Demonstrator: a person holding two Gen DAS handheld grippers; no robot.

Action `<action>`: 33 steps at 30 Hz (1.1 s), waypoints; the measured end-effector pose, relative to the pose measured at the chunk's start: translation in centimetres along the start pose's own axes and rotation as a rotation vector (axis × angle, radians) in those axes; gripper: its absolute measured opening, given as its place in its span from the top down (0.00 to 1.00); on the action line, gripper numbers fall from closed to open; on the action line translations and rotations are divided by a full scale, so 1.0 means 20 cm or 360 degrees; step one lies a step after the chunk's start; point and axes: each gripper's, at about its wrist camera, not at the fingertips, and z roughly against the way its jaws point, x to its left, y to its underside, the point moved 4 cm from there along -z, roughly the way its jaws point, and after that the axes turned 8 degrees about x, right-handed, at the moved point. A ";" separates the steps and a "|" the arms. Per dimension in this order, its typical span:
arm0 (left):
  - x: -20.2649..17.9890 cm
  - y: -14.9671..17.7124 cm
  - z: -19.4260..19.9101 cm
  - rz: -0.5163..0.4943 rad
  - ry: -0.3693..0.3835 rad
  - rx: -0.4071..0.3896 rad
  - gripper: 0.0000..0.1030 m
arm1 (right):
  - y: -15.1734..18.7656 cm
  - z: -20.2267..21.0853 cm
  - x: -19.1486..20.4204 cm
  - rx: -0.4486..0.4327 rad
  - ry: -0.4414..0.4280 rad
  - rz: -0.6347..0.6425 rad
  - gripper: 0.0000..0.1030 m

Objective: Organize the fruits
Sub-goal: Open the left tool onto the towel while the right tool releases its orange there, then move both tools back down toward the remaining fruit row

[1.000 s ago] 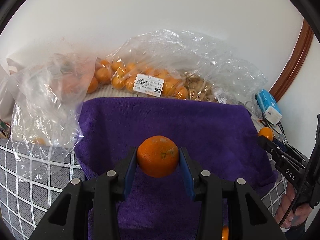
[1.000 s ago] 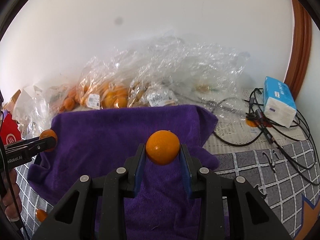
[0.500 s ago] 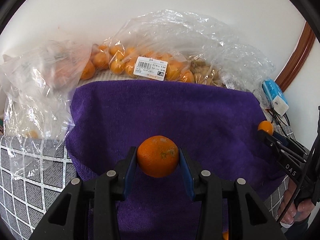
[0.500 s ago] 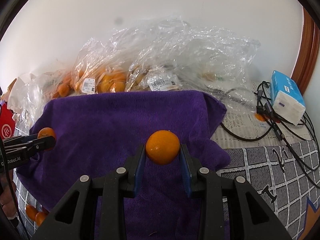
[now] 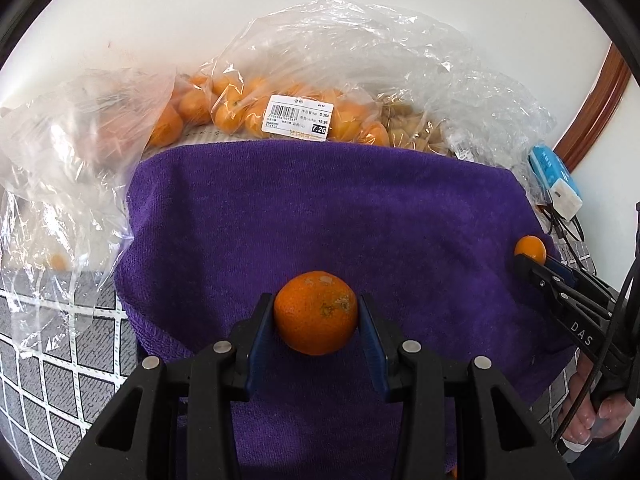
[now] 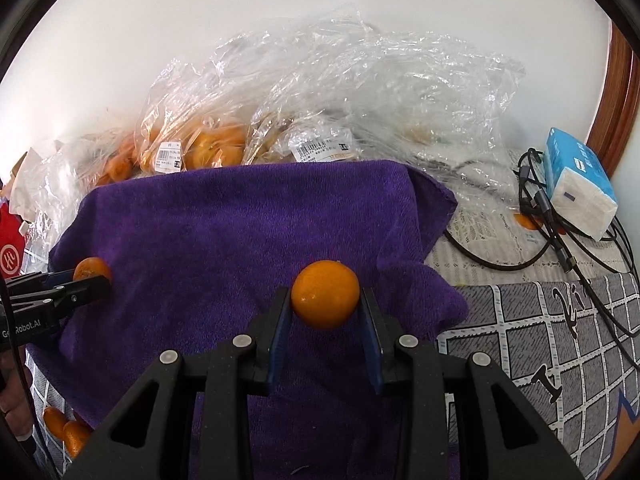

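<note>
Tongs [image 5: 316,316] [image 6: 325,308] each grip an orange above purple towel [image 5: 320,208]; white wall [image 5: 280,8] behind.

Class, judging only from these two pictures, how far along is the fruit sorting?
Done: nothing lies on the purple towel yet. In hand: the left gripper and right gripper each clamp an orange over it. Left: both placements, plus the bagged oranges behind.
</note>
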 end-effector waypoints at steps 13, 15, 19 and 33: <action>-0.05 0.01 0.19 -0.0024 0.0048 -0.0126 0.45 | 0.03 0.29 0.02 -0.0171 0.0082 -0.0022 0.31; -0.06 0.02 0.26 -0.0027 0.0082 -0.0175 0.45 | 0.05 0.37 0.02 -0.0207 0.0073 -0.0044 0.31; -0.09 0.05 0.41 -0.0028 0.0116 -0.0258 0.45 | 0.12 0.51 -0.01 -0.0226 0.0075 -0.0081 0.31; -0.10 0.41 0.64 -0.0078 0.0051 -0.0295 0.45 | 0.40 0.75 0.00 -0.0266 0.0046 -0.0152 0.33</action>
